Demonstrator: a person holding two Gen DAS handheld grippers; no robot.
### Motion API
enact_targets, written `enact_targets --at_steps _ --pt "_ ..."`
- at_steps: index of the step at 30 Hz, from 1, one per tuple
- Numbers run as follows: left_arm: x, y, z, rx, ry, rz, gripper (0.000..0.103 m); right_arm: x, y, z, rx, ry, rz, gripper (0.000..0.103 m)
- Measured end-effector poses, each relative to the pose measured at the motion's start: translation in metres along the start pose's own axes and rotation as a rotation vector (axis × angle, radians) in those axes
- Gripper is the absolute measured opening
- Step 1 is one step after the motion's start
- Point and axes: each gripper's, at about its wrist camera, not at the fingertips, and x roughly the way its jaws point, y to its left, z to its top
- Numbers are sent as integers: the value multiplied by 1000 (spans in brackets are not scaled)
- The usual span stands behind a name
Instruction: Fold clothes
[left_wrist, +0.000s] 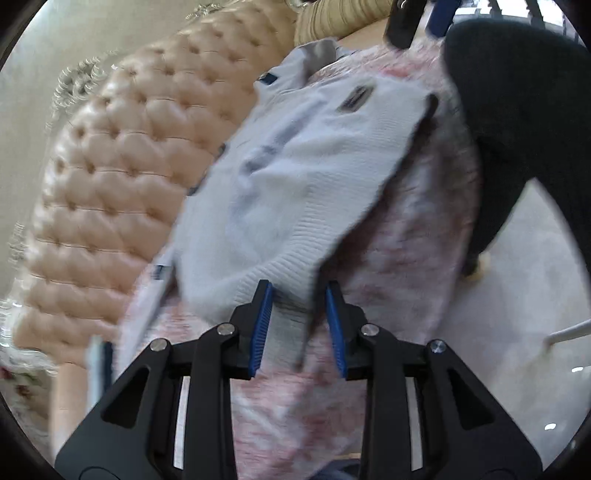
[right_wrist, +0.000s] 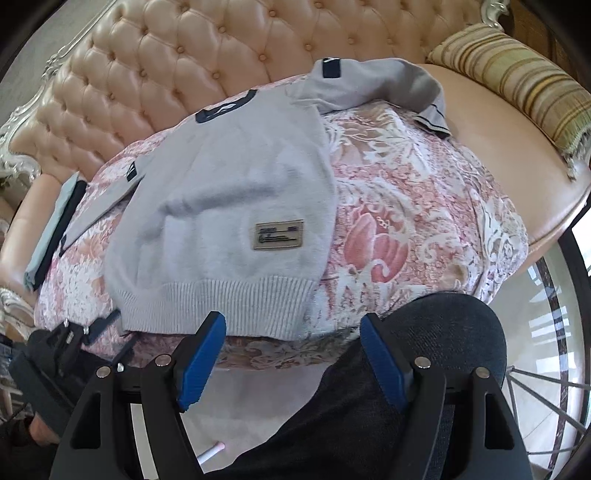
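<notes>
Left wrist view, blurred: left gripper has its blue pads spread, the ribbed hem of the grey sweater hanging between them, contact with the pads unclear. The sweater runs ahead of the tongs over a pink floral cover, with the tufted sofa back to the left of the fingers and a dark trouser leg up to the right. Right wrist view: right gripper is spread wide and holds nothing; the sweater lies flat just ahead and left of its fingers, hem nearest, label patch facing up, one sleeve off ahead-right. A striped cushion sits far ahead-right, and a dark knee lies behind the right finger.
</notes>
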Motion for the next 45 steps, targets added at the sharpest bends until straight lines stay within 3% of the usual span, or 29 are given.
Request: enact_targets --at_steps 2,13,14,15,24,29,35,37,39,41,43,45 --pt "2 5 -1 -8 15 53 35 -2 2 0 -12 -7 -9 76" --pt "23 8 -20 37 82 139 35 4 5 3 -76 5 -42 76" --pt "28 8 -21 42 99 133 25 5 5 3 -74 8 -42 76" --pt "29 8 -23 51 111 122 4 5 5 3 -74 10 -42 76" --pt "-12 21 -30 132 112 10 3 8 11 5 -145 27 -45 77" --pt "-12 24 -29 119 121 -22 3 0 23 -1 -295 -7 -44 77" --pt "-12 29 -21 55 107 -10 3 0 53 -20 -645 -124 -238 77" --pt "-14 33 -19 32 105 -8 3 7 69 -31 -762 -111 -259 77" --pt "-14 37 -18 11 103 -9 3 25 86 -47 -889 -86 -340 77" --pt "-15 39 -16 5 101 -8 3 44 96 -54 -953 -47 -415 75" --pt "-15 41 -15 2 98 -8 3 56 101 -54 -967 -24 -439 73" --pt "-15 43 -15 -4 98 -9 3 61 99 -46 -939 -20 -451 59"
